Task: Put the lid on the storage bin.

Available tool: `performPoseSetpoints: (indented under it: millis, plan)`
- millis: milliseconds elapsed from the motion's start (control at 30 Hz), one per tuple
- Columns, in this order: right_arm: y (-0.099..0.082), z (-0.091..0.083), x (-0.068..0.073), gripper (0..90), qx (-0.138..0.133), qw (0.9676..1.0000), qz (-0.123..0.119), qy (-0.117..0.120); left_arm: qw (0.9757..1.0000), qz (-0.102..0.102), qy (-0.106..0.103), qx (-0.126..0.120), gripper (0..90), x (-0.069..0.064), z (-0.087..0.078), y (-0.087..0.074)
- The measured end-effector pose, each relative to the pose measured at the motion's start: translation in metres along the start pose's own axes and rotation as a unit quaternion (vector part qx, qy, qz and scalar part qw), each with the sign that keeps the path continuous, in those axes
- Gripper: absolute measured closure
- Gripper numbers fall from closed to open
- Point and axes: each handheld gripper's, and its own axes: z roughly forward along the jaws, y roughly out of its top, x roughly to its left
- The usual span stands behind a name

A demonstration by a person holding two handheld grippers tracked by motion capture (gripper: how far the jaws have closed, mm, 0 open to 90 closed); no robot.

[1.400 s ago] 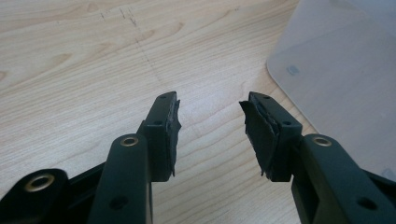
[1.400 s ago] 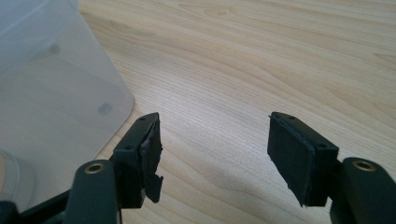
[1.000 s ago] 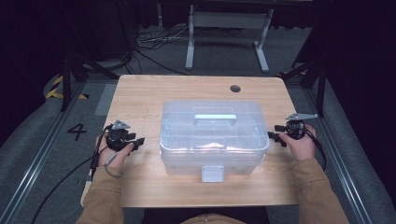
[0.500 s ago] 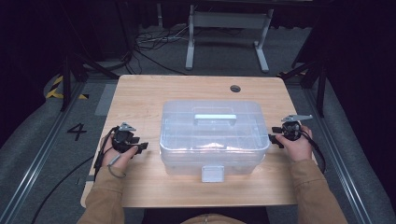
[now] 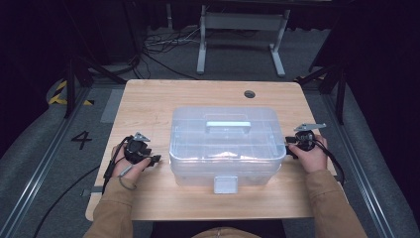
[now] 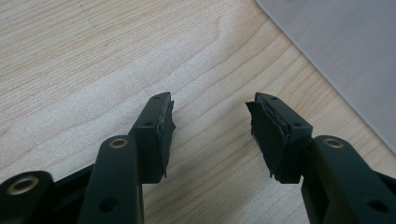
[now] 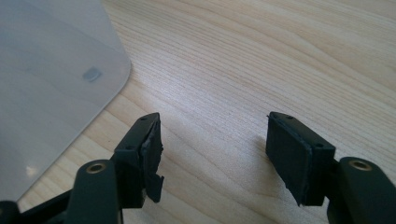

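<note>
A wooden table point(image 5: 148, 104) carried a large clear plastic storage box point(image 5: 225, 144) at its middle, lid on, with a pale handle point(image 5: 228, 124) along the top and a latch tab point(image 5: 225, 184) on the side facing the person. The box's long axis ran across the table from one hand to the other, so each short end faced a gripper. The left gripper point(image 5: 154, 159) rested low beside the left end, pointing toward the box with a strip of bare wood between; its jaws had just been opening and stood wide apart with nothing between them, the box's corner point(image 6: 336, 56) ahead and to the side in the left gripper view. The right gripper point(image 5: 288, 148) sat nearer, just beside the right end, jaws likewise apart and empty, the box's rounded corner point(image 7: 56, 79) close by.
</note>
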Motion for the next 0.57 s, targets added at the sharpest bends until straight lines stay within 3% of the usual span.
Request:
performPoseSetpoints:
  millis: [200,400,567]
  plan:
    - [-0.0005,0.0018,0.0005,36.3,0.000,1.0000,-0.009,-0.003,1.0000,0.001,0.001,-0.001,48.3,0.0001,0.0000,0.0000]
    - [-0.0022,0.0077,-0.0001,23.0,-0.008,0.9993,-0.036,-0.005,1.0000,-0.003,0.000,-0.007,48.2,0.0006,-0.0016,-0.0002]
    - [-0.0025,0.0092,-0.0001,20.8,-0.011,0.9992,-0.037,-0.006,0.9999,-0.004,-0.001,-0.010,48.0,0.0018,-0.0025,-0.0005]
